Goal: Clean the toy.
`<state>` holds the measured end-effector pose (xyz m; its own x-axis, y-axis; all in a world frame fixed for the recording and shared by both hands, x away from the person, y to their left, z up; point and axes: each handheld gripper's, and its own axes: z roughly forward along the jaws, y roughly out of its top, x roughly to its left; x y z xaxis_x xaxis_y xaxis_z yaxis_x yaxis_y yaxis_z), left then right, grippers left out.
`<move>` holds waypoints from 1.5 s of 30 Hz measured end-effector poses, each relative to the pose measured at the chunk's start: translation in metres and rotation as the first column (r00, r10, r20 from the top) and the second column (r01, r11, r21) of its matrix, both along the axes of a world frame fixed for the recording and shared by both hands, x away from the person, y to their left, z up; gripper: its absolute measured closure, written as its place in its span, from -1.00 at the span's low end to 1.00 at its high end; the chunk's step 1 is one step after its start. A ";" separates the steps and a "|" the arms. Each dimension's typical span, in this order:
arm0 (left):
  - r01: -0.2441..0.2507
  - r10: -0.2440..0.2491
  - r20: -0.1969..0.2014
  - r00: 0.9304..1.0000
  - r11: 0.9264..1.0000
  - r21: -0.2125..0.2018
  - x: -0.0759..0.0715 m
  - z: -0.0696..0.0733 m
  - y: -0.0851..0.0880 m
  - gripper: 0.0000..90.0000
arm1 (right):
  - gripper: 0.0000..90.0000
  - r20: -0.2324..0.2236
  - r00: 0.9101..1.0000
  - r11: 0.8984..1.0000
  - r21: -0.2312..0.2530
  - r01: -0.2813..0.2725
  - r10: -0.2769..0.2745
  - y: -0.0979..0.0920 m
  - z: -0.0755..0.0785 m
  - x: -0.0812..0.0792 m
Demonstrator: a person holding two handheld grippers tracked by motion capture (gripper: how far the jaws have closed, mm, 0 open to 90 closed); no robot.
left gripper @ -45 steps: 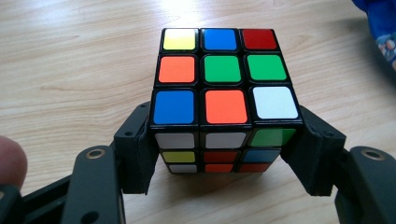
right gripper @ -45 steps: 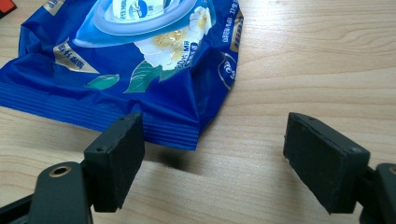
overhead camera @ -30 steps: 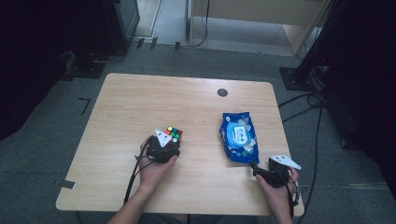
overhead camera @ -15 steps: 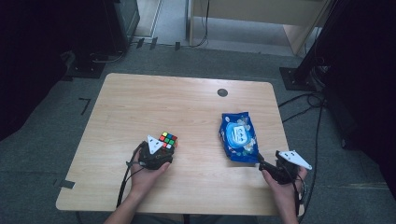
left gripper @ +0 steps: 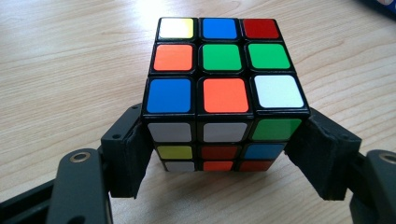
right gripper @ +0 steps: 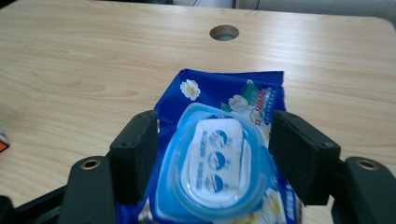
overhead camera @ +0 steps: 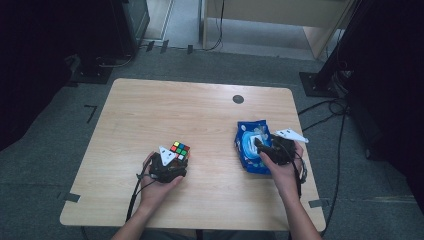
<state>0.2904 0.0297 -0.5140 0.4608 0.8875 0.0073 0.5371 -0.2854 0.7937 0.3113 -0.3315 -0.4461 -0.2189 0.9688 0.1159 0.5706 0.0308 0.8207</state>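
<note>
A scrambled colour cube (overhead camera: 179,150) (left gripper: 219,84) stands on the wooden table (overhead camera: 200,110) near its front left. My left gripper (overhead camera: 176,159) (left gripper: 224,158) is just behind the cube with one jaw on each side; the jaws have just been opening and the pads (left gripper: 128,154) stand slightly off the cube's sides. A blue wet-wipes pack (overhead camera: 247,134) (right gripper: 224,93) with a round light-blue lid lies flat at the front right. My right gripper (overhead camera: 260,146) (right gripper: 217,158) hovers over it, its jaws have just been closing, and they are still apart, flanking the lid.
A round cable hole (overhead camera: 238,99) (right gripper: 224,32) sits near the table's far edge. The table's right edge runs close beside my right hand. Cables (overhead camera: 325,110) and a black stand foot (overhead camera: 320,82) lie on the grey floor at the right.
My right hand has risen from the table's near right corner and moved forward over the wipes pack, jaws narrowing. The left jaws have parted from the cube, which stays put.
</note>
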 end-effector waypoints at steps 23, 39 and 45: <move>-0.001 0.001 0.009 1.000 1.000 -0.017 -0.001 0.000 0.000 -0.34 | 0.98 -0.082 0.991 0.994 -0.007 0.108 -0.108 -0.008 -0.022 0.048; -0.007 0.007 0.012 1.000 1.000 -0.008 -0.002 -0.001 -0.001 -0.32 | 0.96 -0.144 0.988 0.994 0.101 -0.035 0.050 -0.022 -0.031 0.047; -0.003 0.003 0.018 1.000 1.000 0.011 -0.003 -0.001 -0.003 -0.32 | 0.75 -0.138 0.979 0.981 0.139 -0.133 0.153 -0.027 -0.030 0.029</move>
